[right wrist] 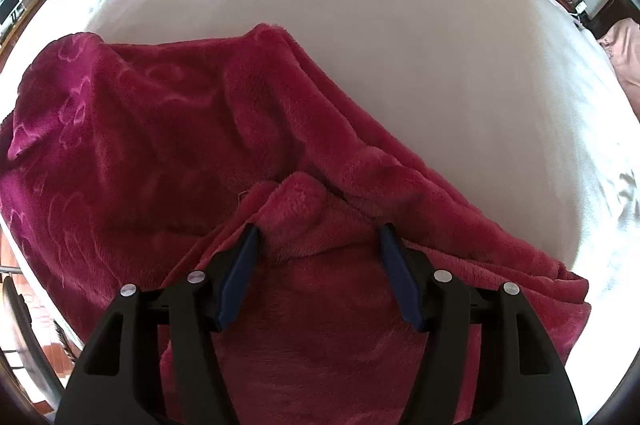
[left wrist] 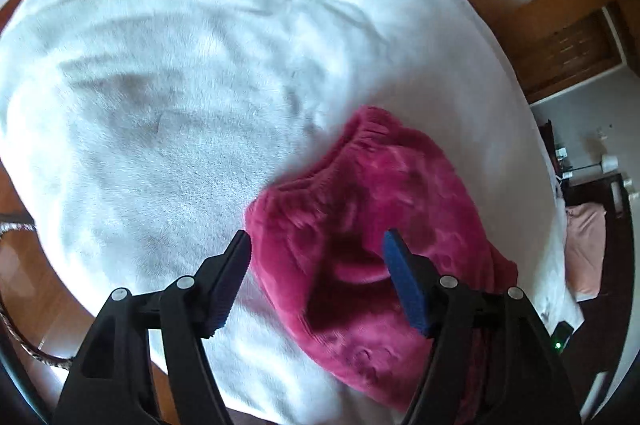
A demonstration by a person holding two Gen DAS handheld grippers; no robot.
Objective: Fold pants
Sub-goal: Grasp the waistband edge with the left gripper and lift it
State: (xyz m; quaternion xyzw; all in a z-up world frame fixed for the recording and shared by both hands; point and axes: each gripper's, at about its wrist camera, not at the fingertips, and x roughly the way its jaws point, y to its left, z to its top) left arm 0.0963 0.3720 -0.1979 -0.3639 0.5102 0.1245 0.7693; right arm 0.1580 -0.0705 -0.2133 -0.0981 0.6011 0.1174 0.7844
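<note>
Left wrist view: plush magenta pants [left wrist: 372,225], gathered waistband, faint embossed pattern, bunched at lower right on white fleecy blanket [left wrist: 180,85].
Left hand-held gripper [left wrist: 316,245]: black frame, ribbed blue pads, jaws apart, hovering over pants edge, nothing clamped.
Right wrist view: pants [right wrist: 160,129] spread in soft folds over smooth white bed [right wrist: 400,25].
Right hand-held gripper [right wrist: 318,235]: jaws apart, a fuzzy raised fold between the pads; firm pinch cannot be told.

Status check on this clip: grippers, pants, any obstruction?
Left gripper open above the pants. Right gripper open, a fold of fabric between its fingers. Pants bunched on white bed. Nothing in the way.
</note>
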